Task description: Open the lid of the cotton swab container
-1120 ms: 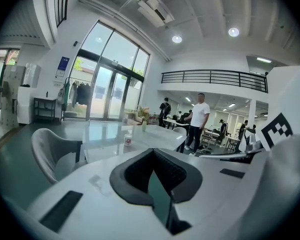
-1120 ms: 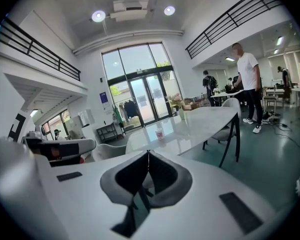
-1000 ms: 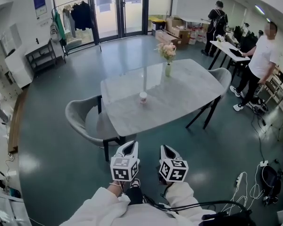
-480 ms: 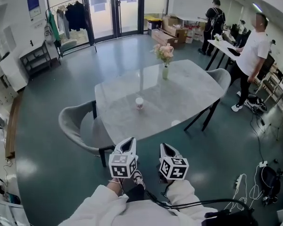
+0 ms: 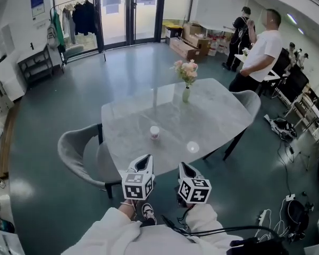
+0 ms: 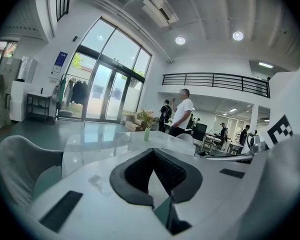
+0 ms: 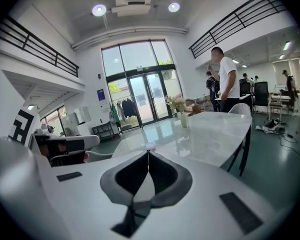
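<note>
A small white cotton swab container (image 5: 154,132) with a pinkish base stands on the grey marble table (image 5: 212,116), near its front left part. It peeks just over the jaw tips in the right gripper view (image 7: 150,145). My left gripper (image 5: 144,165) and right gripper (image 5: 185,168) hover side by side in front of the table's near edge, well short of the container. Both are shut with nothing between their jaws (image 6: 153,151) (image 7: 148,153).
A vase of pink flowers (image 5: 186,78) stands at the table's far side. Grey chairs sit at the left (image 5: 80,153) and right (image 5: 250,101). A person in a white shirt (image 5: 260,52) stands beyond the table. Cables (image 5: 287,206) lie on the floor at right.
The table has drawn closer and lower in the head view as I step toward it. The person in white walked left toward the table. Both grippers stayed shut.
</note>
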`<action>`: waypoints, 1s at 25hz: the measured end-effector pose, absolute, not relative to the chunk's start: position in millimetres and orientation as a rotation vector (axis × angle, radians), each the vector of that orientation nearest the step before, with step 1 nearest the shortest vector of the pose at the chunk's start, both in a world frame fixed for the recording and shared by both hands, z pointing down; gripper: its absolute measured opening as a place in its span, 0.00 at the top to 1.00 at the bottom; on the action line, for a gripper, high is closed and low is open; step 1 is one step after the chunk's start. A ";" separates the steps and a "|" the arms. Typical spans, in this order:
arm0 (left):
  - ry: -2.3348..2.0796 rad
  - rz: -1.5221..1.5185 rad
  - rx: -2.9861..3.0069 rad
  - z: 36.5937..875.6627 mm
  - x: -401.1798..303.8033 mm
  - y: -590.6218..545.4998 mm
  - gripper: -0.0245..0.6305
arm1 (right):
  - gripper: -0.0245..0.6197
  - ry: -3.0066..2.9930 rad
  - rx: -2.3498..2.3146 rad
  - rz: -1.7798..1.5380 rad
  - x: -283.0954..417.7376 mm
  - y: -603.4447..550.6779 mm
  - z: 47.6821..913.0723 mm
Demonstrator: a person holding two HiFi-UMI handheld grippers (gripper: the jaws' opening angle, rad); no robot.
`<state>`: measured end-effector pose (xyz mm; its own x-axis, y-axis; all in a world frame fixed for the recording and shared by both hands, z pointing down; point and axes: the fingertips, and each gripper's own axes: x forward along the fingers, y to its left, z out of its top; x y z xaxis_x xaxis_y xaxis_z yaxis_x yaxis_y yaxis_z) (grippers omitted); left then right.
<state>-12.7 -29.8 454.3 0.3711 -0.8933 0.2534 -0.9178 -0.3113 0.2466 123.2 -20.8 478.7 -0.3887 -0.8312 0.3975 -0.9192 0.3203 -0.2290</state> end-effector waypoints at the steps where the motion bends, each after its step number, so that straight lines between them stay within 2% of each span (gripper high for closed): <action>1: -1.585 0.097 2.288 454.5 -14.0 -38.6 0.95 | 0.87 -2.381 1.596 0.621 120.8 -29.1 478.3; 15: -1.581 0.072 2.281 453.9 -35.2 -134.9 0.95 | 0.87 -2.376 1.593 0.589 100.8 -124.2 473.4; 25: -1.557 0.120 2.180 493.9 -52.9 -146.8 0.95 | 0.87 -2.312 1.558 0.665 88.9 -140.3 502.1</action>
<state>-52.9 -146.8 493.9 0.3569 -0.8751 0.3268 -0.9149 -0.2567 0.3116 88.9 -140.3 502.1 -0.3827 -0.7973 0.4667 -0.9234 0.3148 -0.2195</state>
